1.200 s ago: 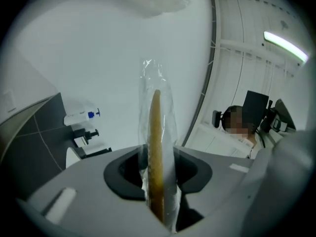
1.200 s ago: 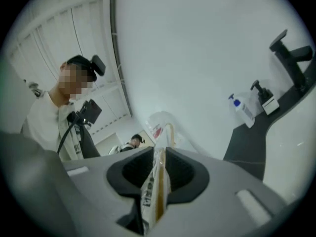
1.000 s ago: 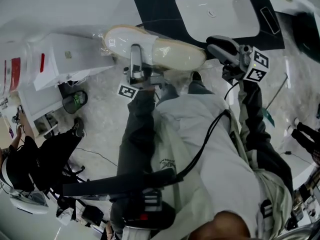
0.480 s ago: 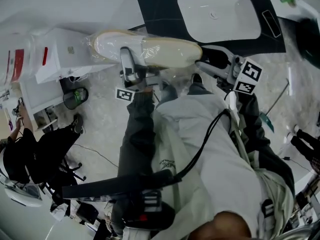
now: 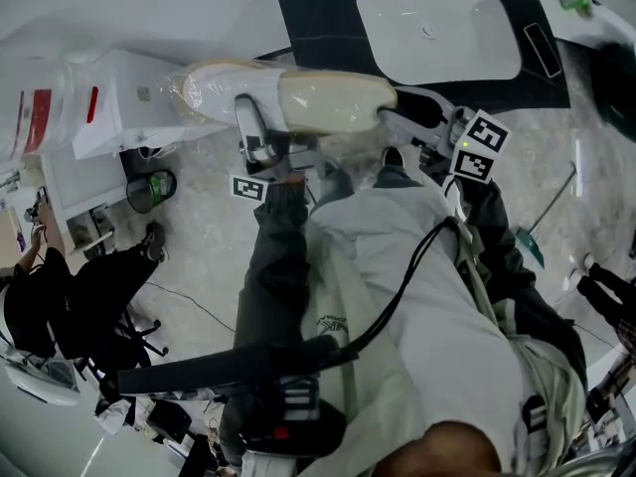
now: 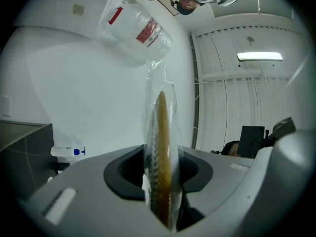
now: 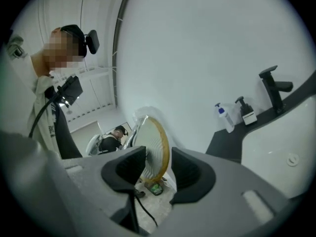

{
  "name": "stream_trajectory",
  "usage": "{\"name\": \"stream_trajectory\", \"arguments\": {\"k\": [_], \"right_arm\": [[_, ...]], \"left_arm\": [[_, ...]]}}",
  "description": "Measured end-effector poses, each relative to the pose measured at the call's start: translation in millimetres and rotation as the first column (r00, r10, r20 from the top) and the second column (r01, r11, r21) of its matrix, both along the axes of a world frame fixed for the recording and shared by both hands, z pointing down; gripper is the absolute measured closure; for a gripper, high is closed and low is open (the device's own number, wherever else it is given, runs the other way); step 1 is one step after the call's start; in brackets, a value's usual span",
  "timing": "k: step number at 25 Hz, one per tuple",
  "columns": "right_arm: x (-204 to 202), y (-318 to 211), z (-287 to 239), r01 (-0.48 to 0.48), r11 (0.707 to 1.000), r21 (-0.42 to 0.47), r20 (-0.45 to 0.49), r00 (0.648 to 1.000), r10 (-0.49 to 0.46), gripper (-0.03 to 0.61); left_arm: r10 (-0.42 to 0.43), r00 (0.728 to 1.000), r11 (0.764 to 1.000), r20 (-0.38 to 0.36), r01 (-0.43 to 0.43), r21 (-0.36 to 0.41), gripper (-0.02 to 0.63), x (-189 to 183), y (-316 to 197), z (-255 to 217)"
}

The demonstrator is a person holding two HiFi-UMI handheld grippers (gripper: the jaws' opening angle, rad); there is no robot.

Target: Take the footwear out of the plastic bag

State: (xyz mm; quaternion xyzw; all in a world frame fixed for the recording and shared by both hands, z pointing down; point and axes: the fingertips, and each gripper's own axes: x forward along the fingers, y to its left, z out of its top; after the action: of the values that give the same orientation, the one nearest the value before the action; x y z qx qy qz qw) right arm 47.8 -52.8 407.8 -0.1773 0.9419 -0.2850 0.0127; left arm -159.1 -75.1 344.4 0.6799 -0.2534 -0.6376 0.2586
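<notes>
Pale speckled floor and plain white wall surround a white sink (image 5: 437,28) set in a dark counter. The shoe (image 5: 333,95) is held in the air just in front of that sink and off to its left. A clear bag (image 5: 204,85) wraps the shoe and bunches loosely at the end farthest from the sink. The left gripper (image 5: 248,117) comes up on the side away from the sink and pinches the sole edge-on through the plastic (film shows on both faces of the sole in its own view). That hold looks meant to anchor the bundle so it cannot swing. The right gripper (image 5: 390,119) takes the end of the shoe nearest the sink. Its jaws are closing, and the sole between them fills the gap from pad to pad. The likely reason is that one tool steadies the wrapped part while the other grips the shoe's near end, so bag and shoe can be drawn apart. The shoe is not yet out of the bag.
</notes>
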Motion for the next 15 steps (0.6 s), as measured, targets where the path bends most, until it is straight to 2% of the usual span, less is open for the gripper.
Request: {"name": "stream_trajectory", "arguments": {"k": [2, 4, 8, 12, 15], "right_arm": [[-4, 9, -8, 0.048, 0.999, -0.005, 0.052, 0.998, -0.047, 0.433], [-9, 16, -13, 0.102, 0.995, -0.022, 0.071, 0.992, -0.1, 0.479], [-4, 23, -24, 0.151, 0.987, -0.062, 0.116, 0.983, -0.143, 0.512], [18, 32, -35, 0.181, 0.983, -0.046, 0.159, 0.972, -0.171, 0.528], [42, 40, -40, 0.196, 0.98, -0.033, 0.192, 0.964, -0.186, 0.532]], "left_arm": [[0.002, 1.0, 1.0, -0.006, -0.002, 0.003, 0.502, 0, -2, 0], [-0.001, 1.0, 1.0, -0.006, 0.001, 0.005, 0.502, 1, -3, 1], [-0.013, 1.0, 1.0, 0.002, 0.013, -0.007, 0.486, 0, -6, 3], [-0.058, 0.998, 0.998, -0.039, 0.057, -0.015, 0.483, -14, -8, 6], [-0.065, 0.997, 0.998, -0.042, 0.065, -0.002, 0.526, -17, -8, 4]]}}
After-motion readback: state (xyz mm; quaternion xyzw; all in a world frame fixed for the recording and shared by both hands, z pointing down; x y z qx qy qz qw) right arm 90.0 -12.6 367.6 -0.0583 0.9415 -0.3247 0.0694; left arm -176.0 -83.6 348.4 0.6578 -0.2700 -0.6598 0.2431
